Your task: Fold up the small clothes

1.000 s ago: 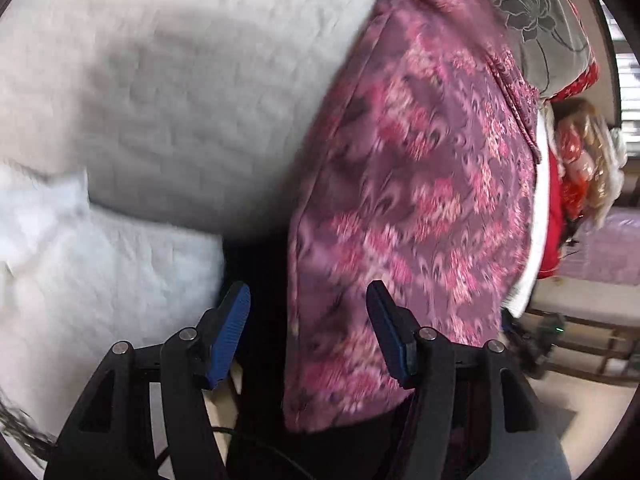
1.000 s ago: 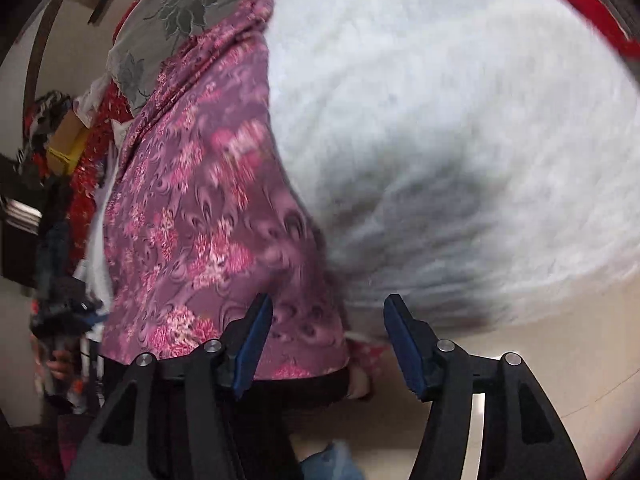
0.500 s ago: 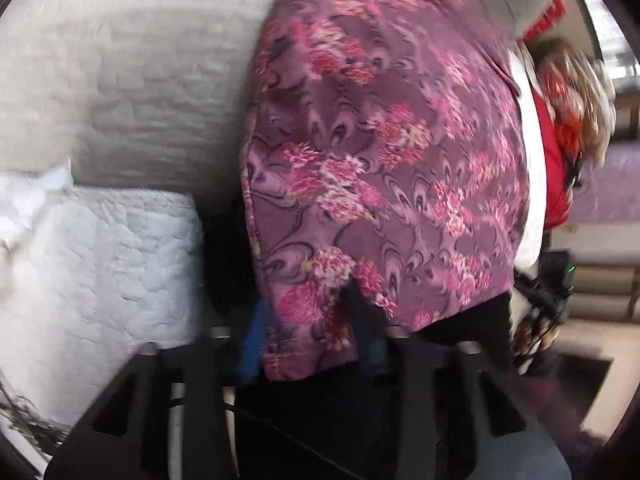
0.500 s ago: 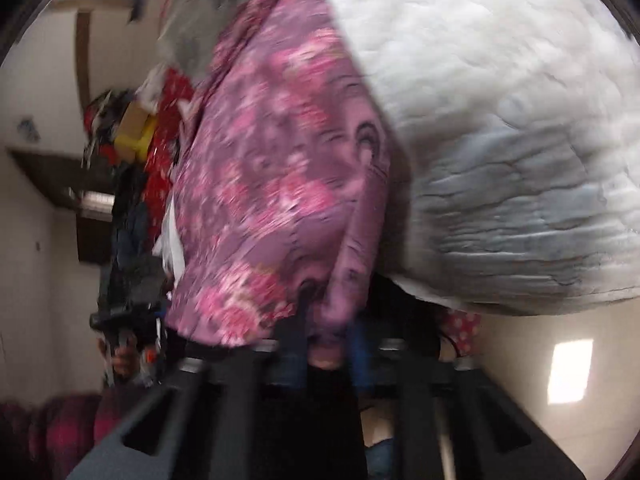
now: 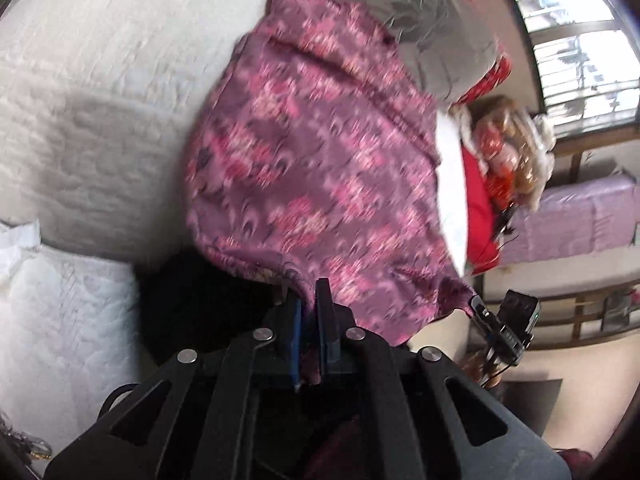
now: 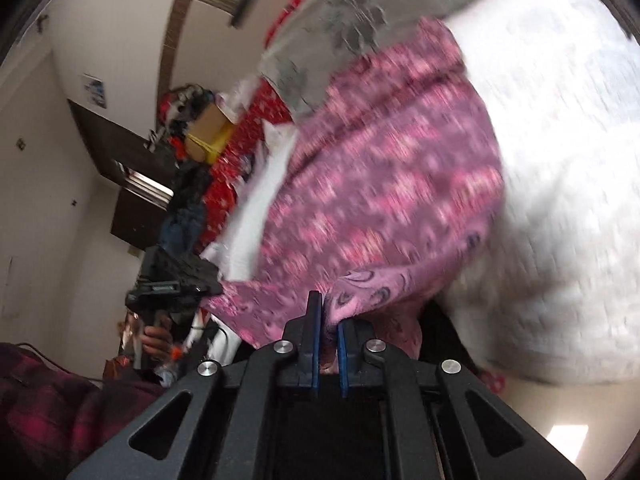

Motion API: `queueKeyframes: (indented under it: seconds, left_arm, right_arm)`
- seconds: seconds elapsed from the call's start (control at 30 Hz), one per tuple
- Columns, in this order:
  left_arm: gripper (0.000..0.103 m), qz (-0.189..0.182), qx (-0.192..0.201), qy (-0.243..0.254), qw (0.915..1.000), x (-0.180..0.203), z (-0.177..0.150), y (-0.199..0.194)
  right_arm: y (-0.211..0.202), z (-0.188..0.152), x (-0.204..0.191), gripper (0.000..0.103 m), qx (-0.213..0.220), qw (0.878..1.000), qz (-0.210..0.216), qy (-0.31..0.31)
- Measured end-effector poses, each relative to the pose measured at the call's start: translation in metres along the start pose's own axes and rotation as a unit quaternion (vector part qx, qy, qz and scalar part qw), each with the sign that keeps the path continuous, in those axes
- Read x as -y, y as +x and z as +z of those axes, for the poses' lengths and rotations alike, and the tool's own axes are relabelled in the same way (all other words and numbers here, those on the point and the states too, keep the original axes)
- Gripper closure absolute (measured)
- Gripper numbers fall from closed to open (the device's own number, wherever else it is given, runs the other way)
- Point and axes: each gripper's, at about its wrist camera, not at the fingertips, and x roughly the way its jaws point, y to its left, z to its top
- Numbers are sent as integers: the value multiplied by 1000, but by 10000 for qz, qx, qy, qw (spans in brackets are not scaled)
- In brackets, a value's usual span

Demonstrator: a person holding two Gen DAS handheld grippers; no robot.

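A purple garment with a pink flower print [image 5: 320, 168] lies over the edge of a white quilted bed [image 5: 100, 80]. My left gripper [image 5: 309, 304] is shut on the garment's near hem. In the right wrist view the same garment [image 6: 384, 184] spreads away from me, and my right gripper [image 6: 329, 316] is shut on another part of its near hem. The other gripper shows at the garment's corner in each view: the right one [image 5: 502, 326] and the left one [image 6: 172, 284]. Both views are blurred.
A grey flower-print cushion [image 5: 432, 20] and red fabric [image 5: 476, 204] lie beyond the garment. A white quilt fold [image 5: 60, 312] hangs at lower left. A purple-covered bench [image 5: 576, 216] and a window [image 5: 580, 36] are at right. A dark cabinet [image 6: 132, 184] stands by the wall.
Both grippers were open in front of the garment's hem. They moved in and closed on it, and the garment now lifts and shifts with them.
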Motion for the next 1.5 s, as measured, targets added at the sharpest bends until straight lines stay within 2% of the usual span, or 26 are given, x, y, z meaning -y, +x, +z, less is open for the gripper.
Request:
queueKeyframes:
  seconds: [0.33,0.57,0.83,0.97,1.07,1.2,1.27,1.3,1.4,1.47,1.5]
  left_arm:
    - [99,-285,628,-232,9973,3,66,-15]
    - [99,-468,1139,-427,9915,1,139,-16]
    - [99,-663,1382,-756,9853,-4,231,5]
    - [99,-561,1407,-909,9843,-7,277,24]
    - [99,-439,1358,-1033,9844,-13,306,41]
    - [99,-192,1178,-1348,9837,-26,343,74]
    - [99,-38,977,-1618,9820,-35,353,88]
    - [99,-99,886,-1737,9808,-38,355,92]
    - [97,-437,803,-1989,9757,-47,354,91]
    - [94,-771,888,-1910,9745,-48,347,78]
    - [89,-860,917,-1873,9742,-49,345,74]
  right_arm:
    - [4,77,-7,97,729,9972,145,6]
    - [10,138,12,97,1334,9902,216,362]
    - [51,210,52,97,1671,9817,167,901]
    - [71,247,80,97,1909,9730,191,1285]
    - [90,271,108,97,1943,9665,58,1673]
    - [115,298,137,97,1876,9599,-311,2058]
    - [126,310,150,92,1829,9541,-440,2332]
    - [129,314,156,92,1829,9488,-618,2499]
    - [124,321,162,89,1927,9430,-608,2644]
    - [106,323,154,77,2212,9434,-684,2374]
    - [97,323,147,72,2315,9457,-790,2142]
